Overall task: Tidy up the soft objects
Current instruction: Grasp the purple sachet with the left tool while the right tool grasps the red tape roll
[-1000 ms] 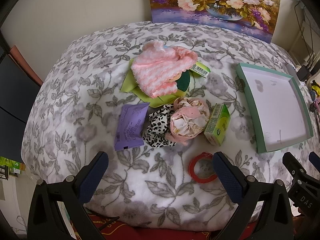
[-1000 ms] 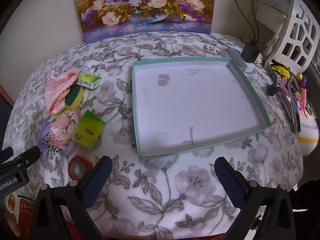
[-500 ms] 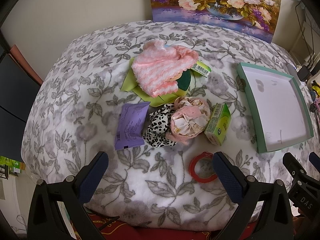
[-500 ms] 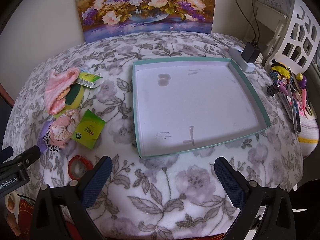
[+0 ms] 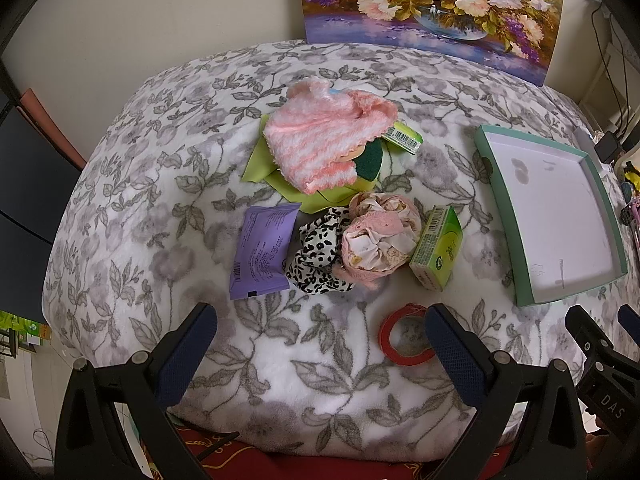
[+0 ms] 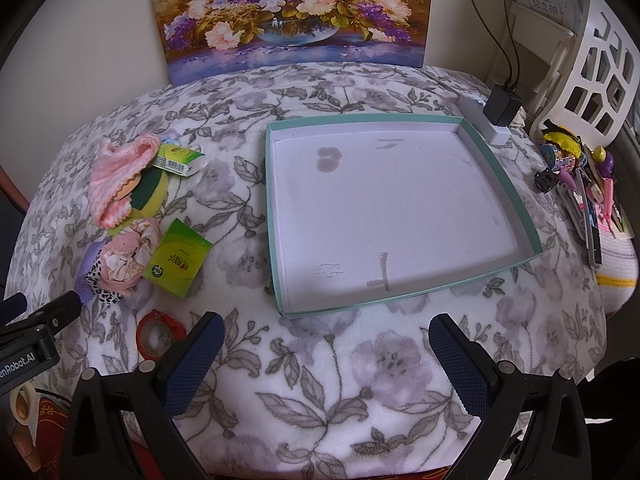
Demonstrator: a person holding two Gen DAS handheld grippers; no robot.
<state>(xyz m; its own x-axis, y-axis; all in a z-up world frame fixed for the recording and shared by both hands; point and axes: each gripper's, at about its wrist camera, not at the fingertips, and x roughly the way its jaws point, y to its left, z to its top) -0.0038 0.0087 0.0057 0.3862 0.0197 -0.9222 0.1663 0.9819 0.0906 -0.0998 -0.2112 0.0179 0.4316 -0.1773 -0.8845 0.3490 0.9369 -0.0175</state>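
Observation:
A pink fluffy cloth (image 5: 324, 140) lies on green sheets at the far middle of the floral blanket. Nearer lie a pink fabric bundle (image 5: 378, 238) and a leopard-print scrunchie (image 5: 316, 258), touching each other. The cloth (image 6: 116, 178) and bundle (image 6: 124, 256) also show at the left in the right wrist view. An empty teal-rimmed tray (image 6: 504, 178) with a white floor sits in front of my right gripper (image 6: 326, 354), which is open and empty. My left gripper (image 5: 320, 344) is open and empty, short of the scrunchie.
A purple packet (image 5: 262, 252), a green box (image 5: 438, 254), a red tape roll (image 5: 404, 336) and a small green pack (image 5: 402, 136) lie among the soft things. A flower painting (image 6: 288, 12) leans at the back. Stationery (image 6: 580, 196) and a charger (image 6: 500, 106) sit at the right.

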